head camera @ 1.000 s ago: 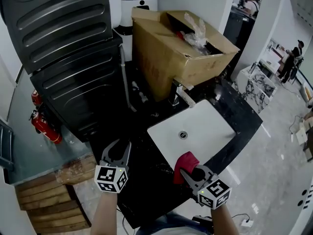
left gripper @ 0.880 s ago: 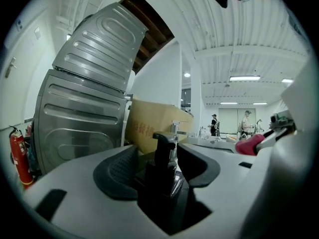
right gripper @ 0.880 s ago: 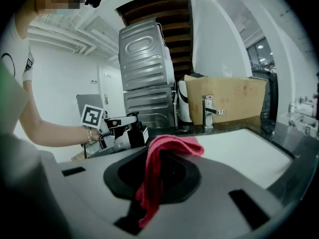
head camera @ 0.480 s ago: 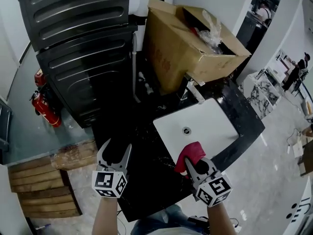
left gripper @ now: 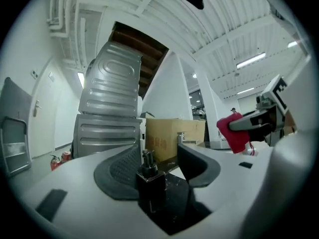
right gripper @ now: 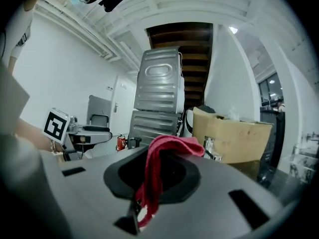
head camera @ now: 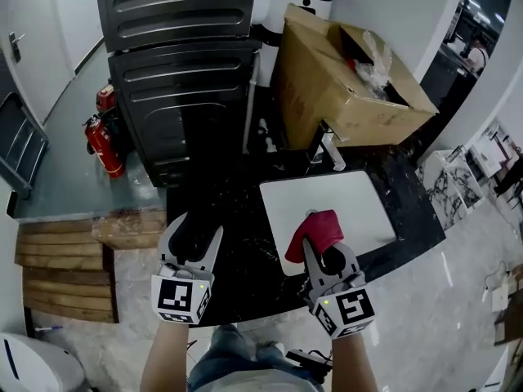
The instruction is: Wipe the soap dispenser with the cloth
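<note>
A small black soap dispenser with a pump top stands upright between the jaws of my left gripper. Those jaws have just been opening; a gap shows between the bottle and the right pad. In the head view the left gripper hovers over the black counter, and the bottle is hard to pick out against it. My right gripper is shut on a red cloth, which hangs folded from its jaws. The cloth also shows to the right of the left gripper.
A white sink basin with a chrome faucet lies right of the grippers. Behind it stands an open cardboard box. A tall dark ribbed cabinet rises at the back left. Red fire extinguishers and wooden steps are lower left.
The left jaws stand wider apart than a second ago. Both grippers have risen and the view has swung left. The red cloth stays in the right gripper.
</note>
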